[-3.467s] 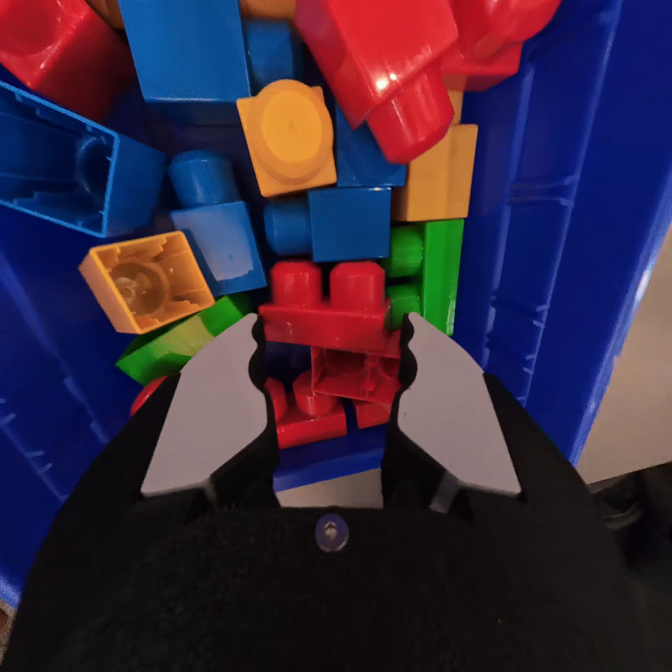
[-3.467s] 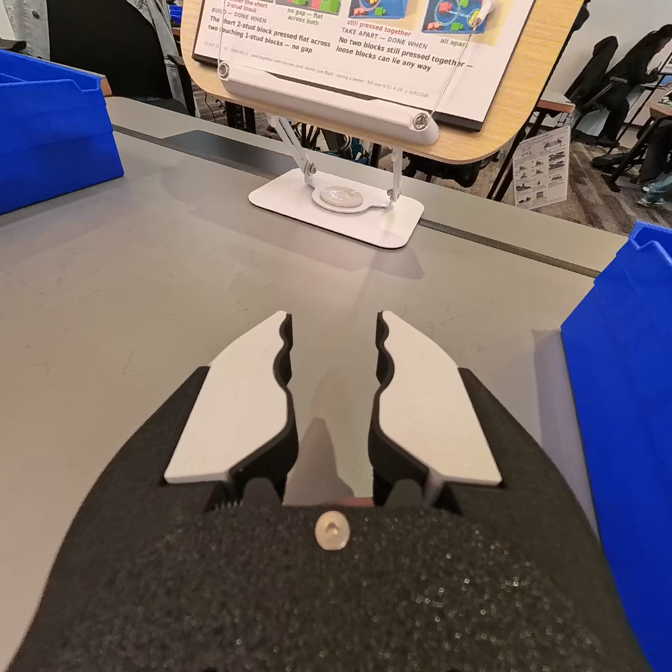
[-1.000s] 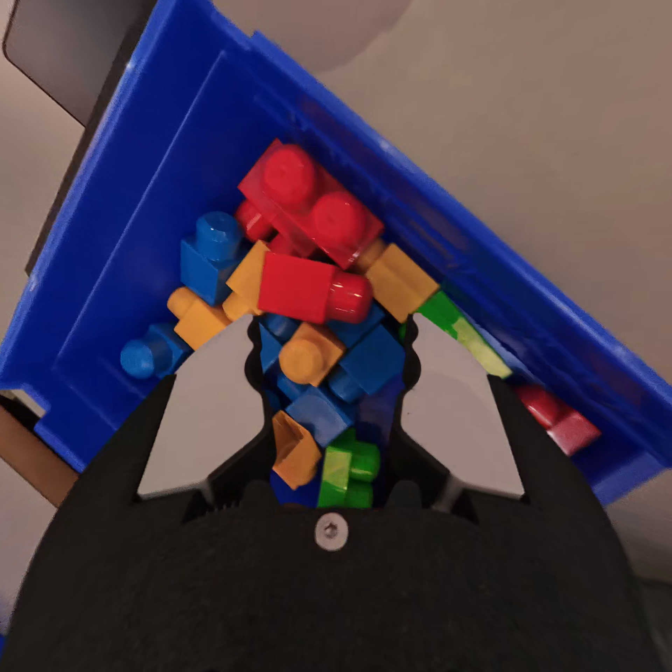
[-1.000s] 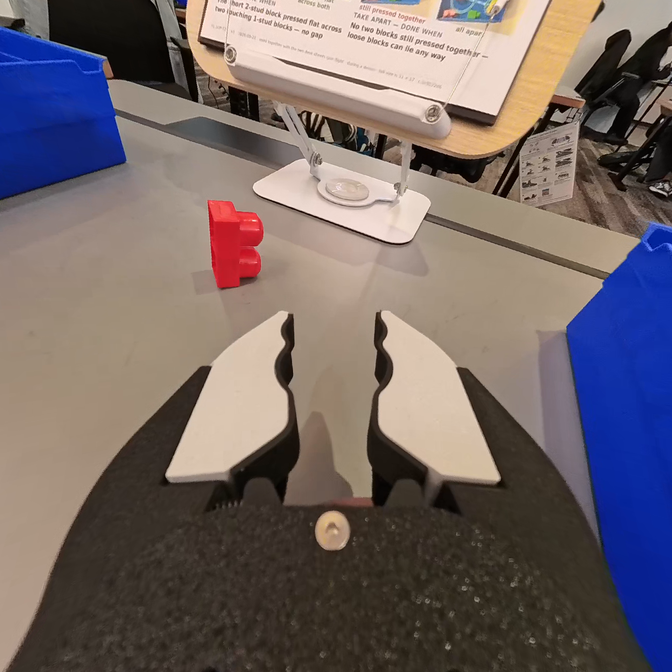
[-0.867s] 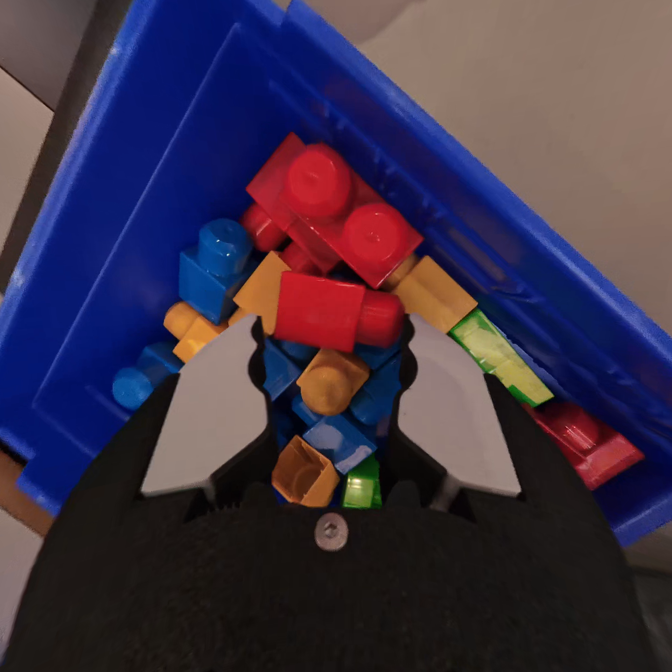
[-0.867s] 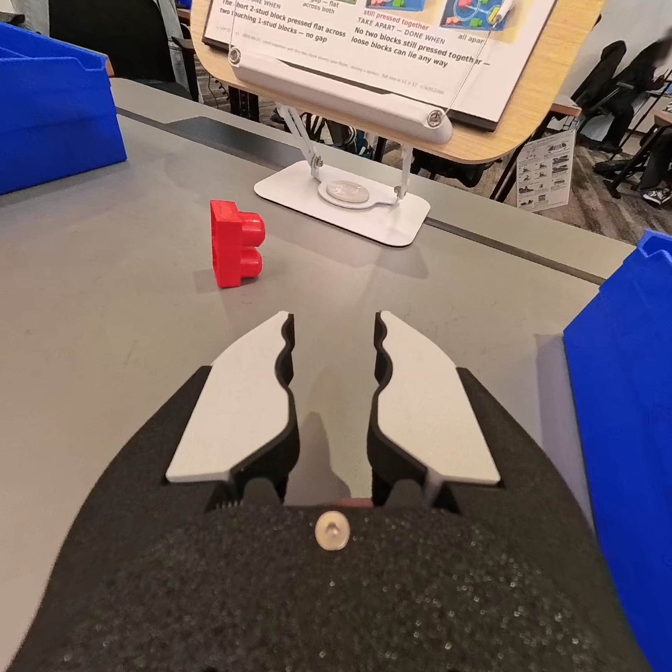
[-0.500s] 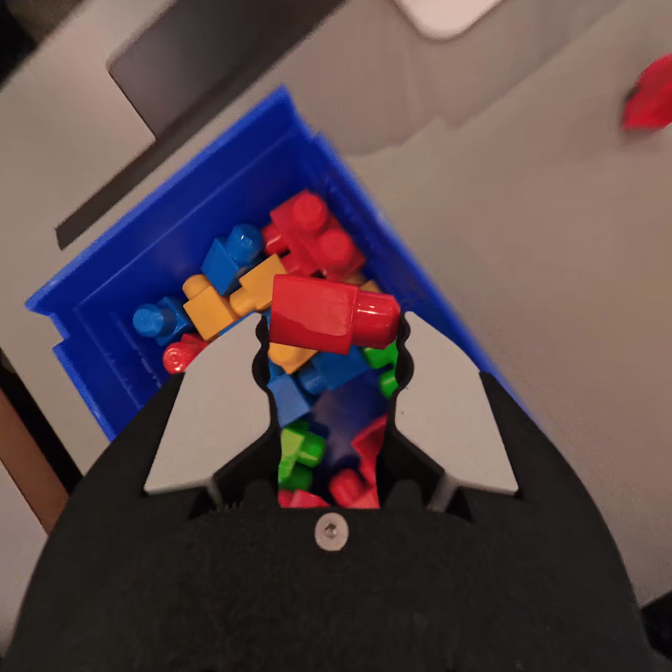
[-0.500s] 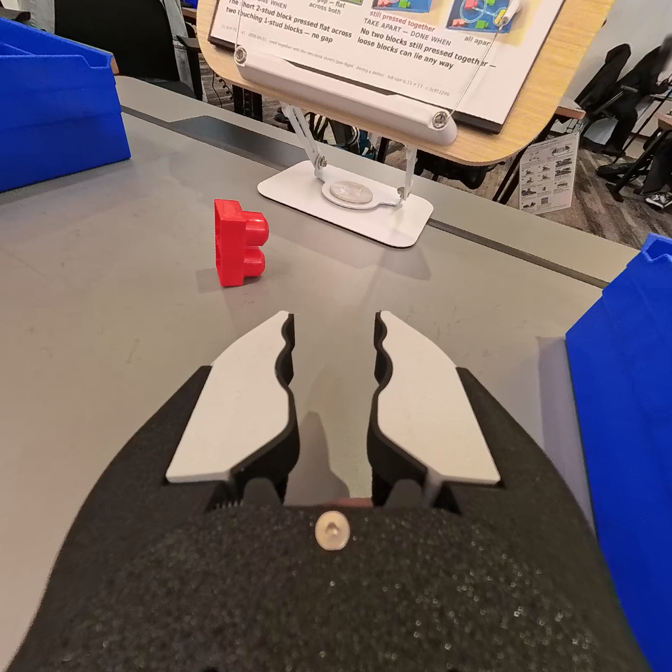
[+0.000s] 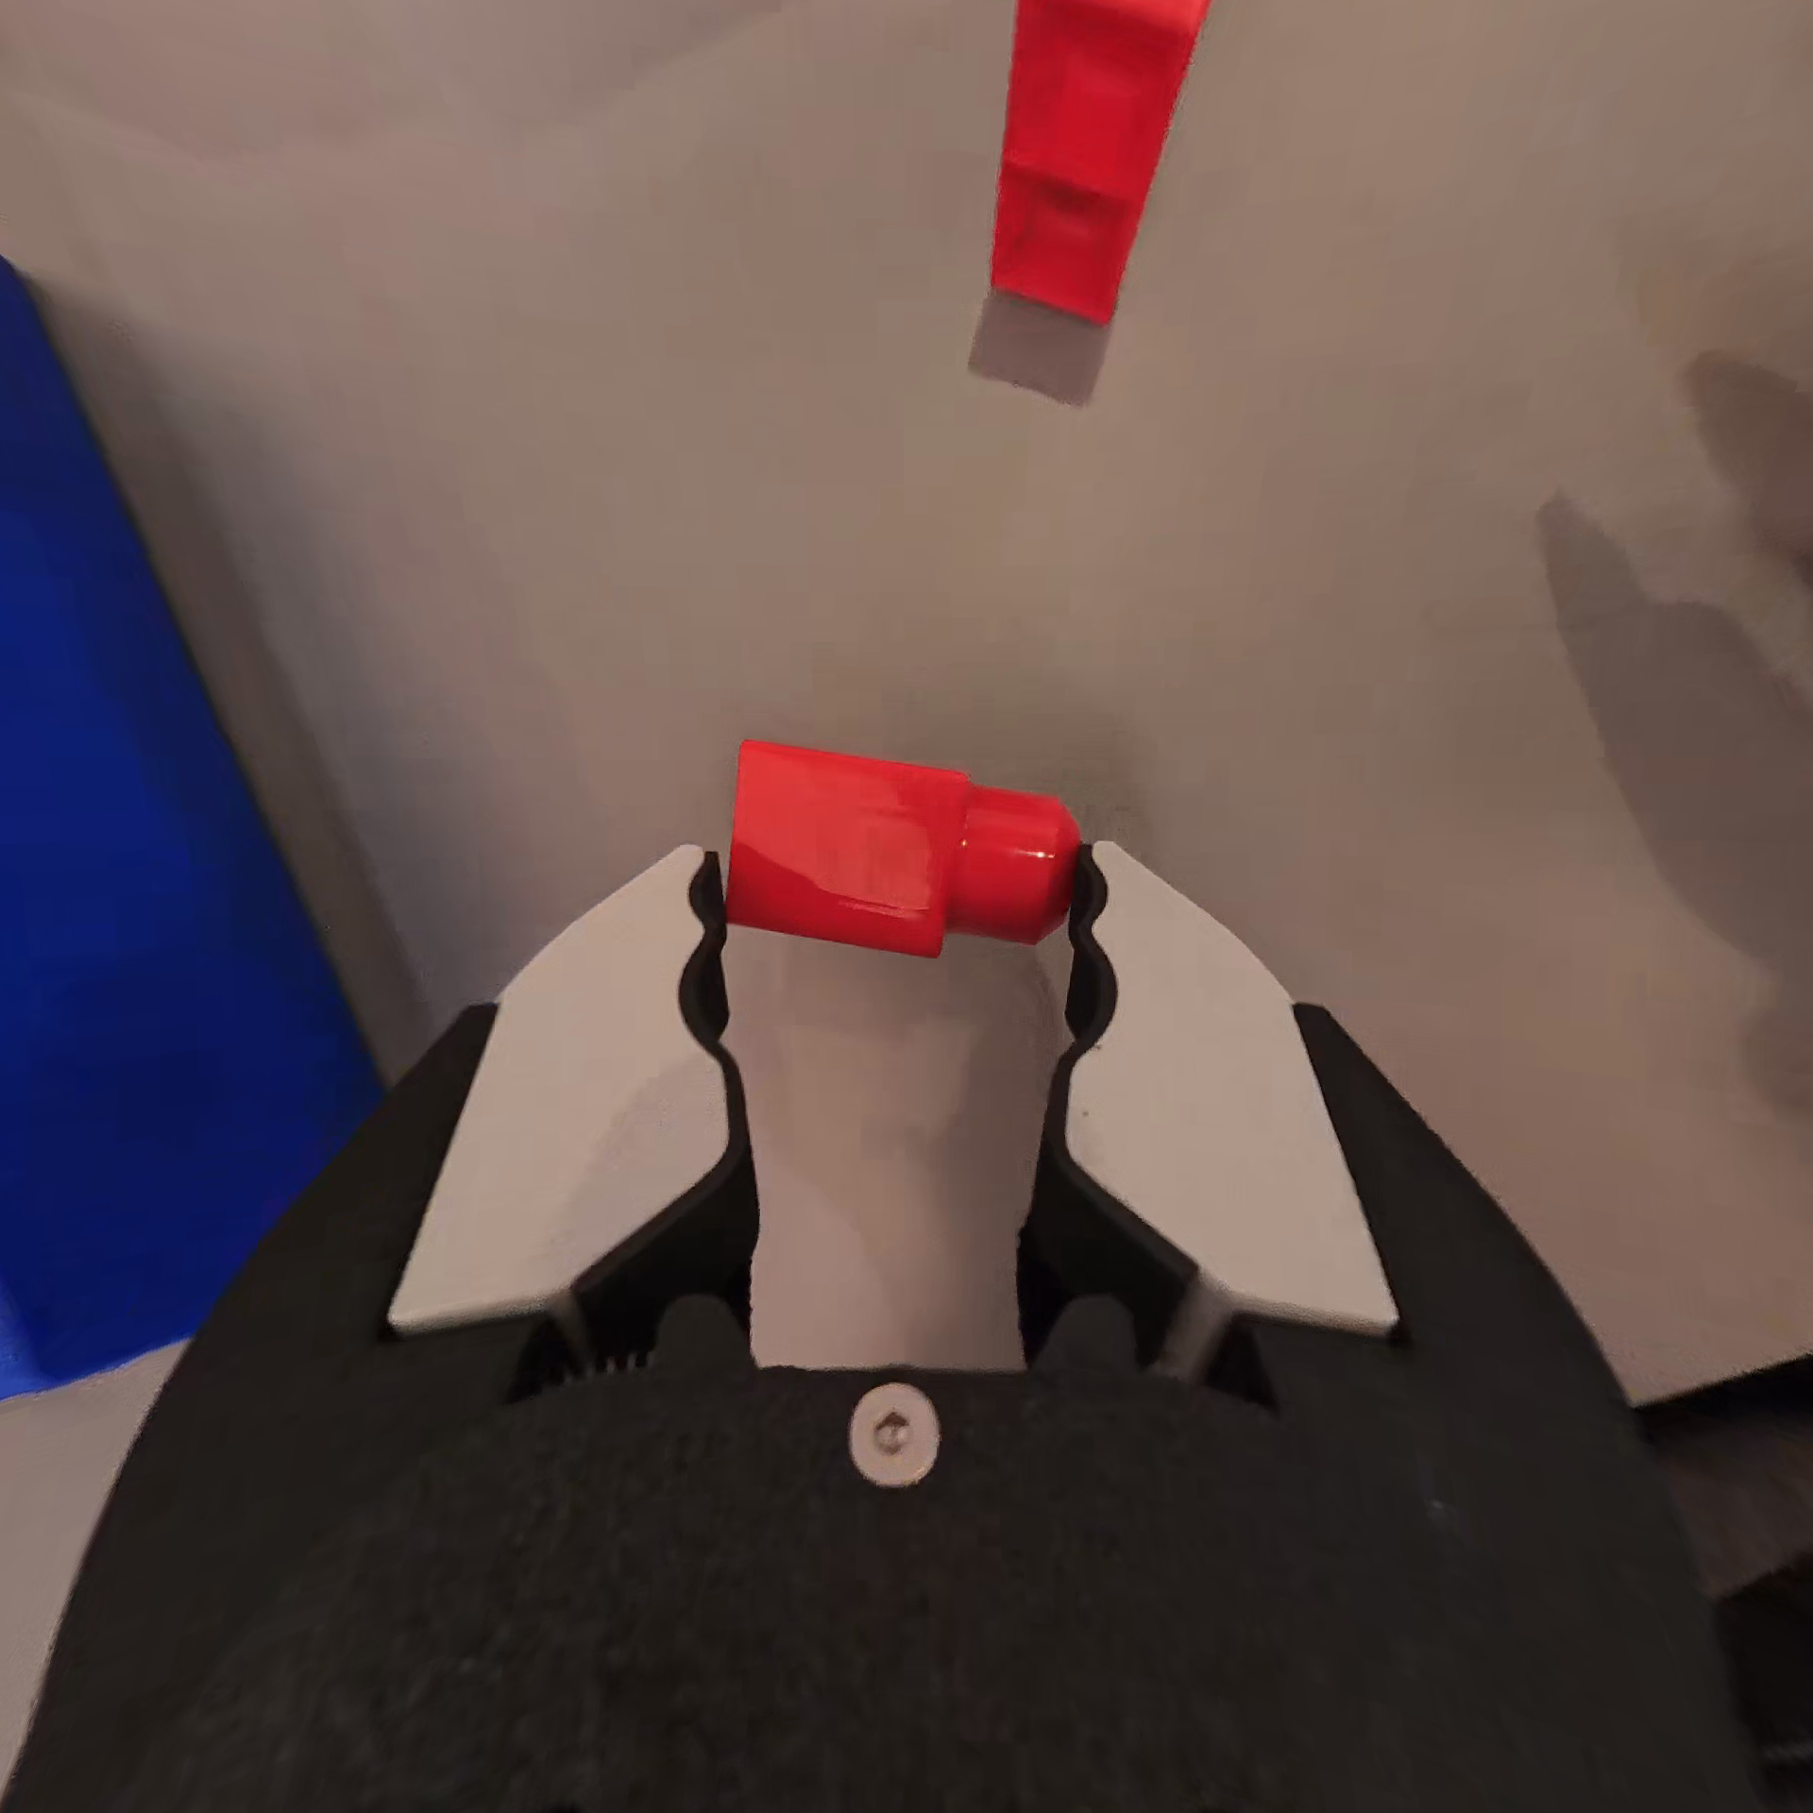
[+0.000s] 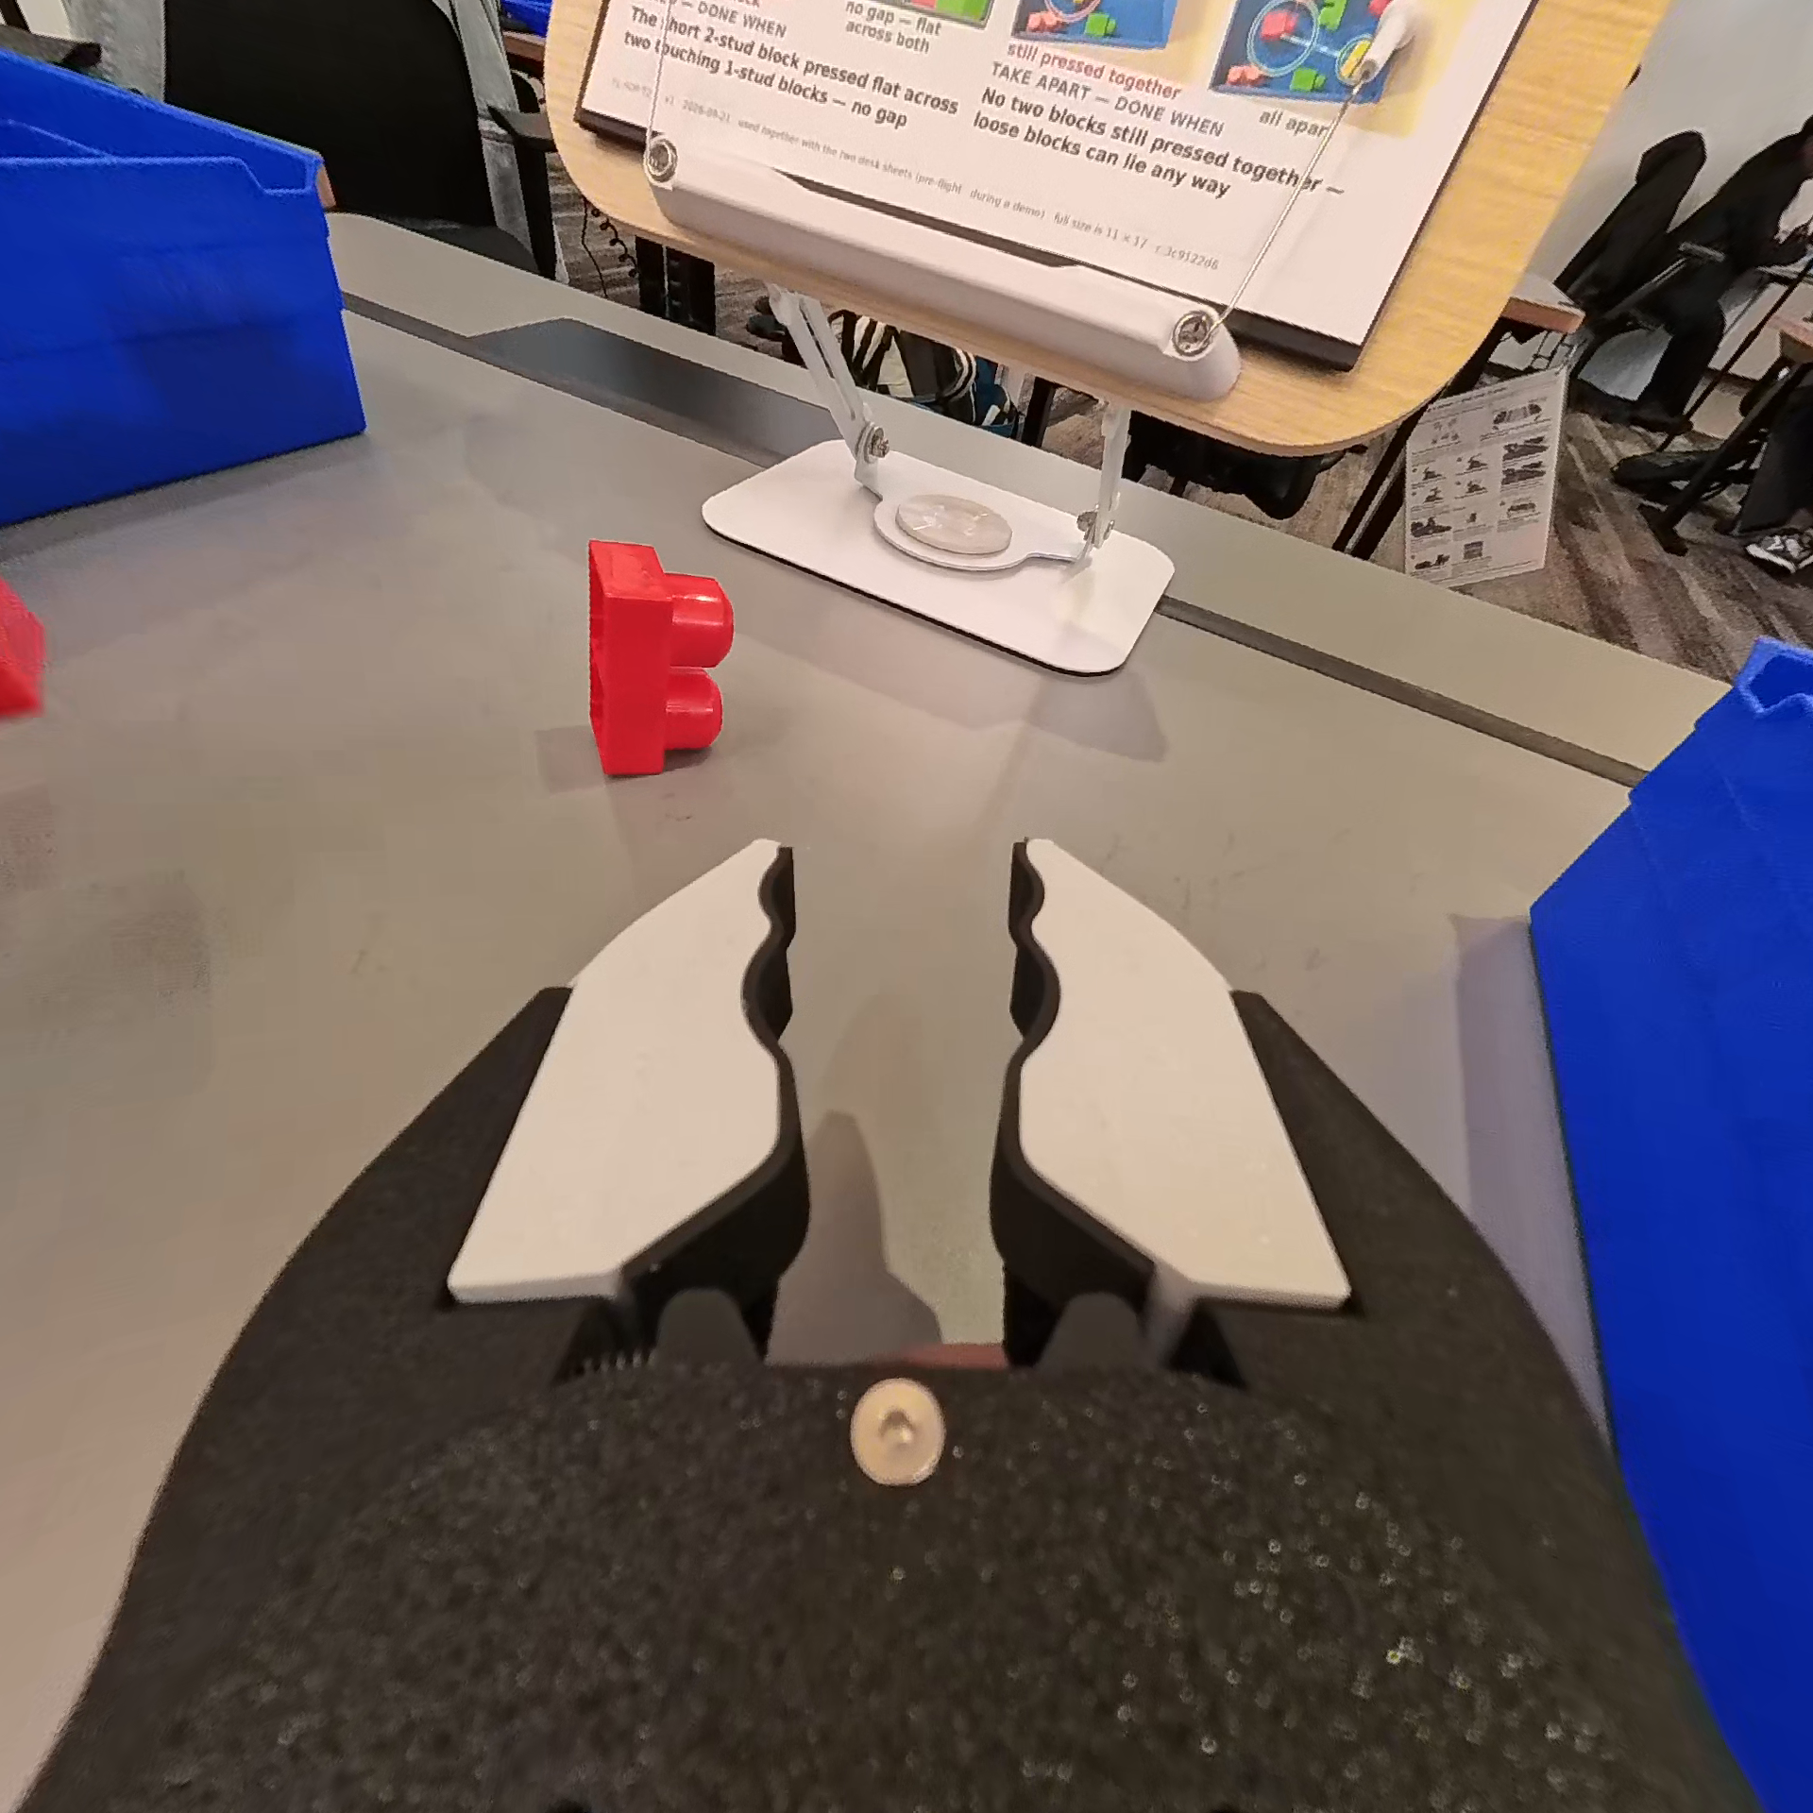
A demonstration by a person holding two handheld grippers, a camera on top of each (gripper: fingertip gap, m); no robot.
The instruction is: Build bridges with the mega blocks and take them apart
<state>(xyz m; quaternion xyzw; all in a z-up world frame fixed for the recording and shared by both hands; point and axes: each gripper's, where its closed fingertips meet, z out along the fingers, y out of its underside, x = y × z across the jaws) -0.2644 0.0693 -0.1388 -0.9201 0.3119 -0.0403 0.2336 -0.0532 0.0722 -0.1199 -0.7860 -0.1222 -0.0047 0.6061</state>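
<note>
My left gripper is shut on a red one-stud block, held sideways between the fingertips with the stud pointing right, above the grey table. A red two-stud block stands on its side on the table farther ahead. In the right wrist view the same two-stud block stands on its side at centre left, studs pointing right. A red edge, likely the held block, shows at the far left. My right gripper is open and empty, low over the table.
A blue bin is at the left in the left wrist view and also shows at the back left in the right wrist view. Another blue bin stands close on the right. An instruction board on a white stand is at the back.
My left gripper closed on the red one-stud block in the bin, lifted it out and carried it over the table toward the two-stud block. The right gripper has barely moved.
</note>
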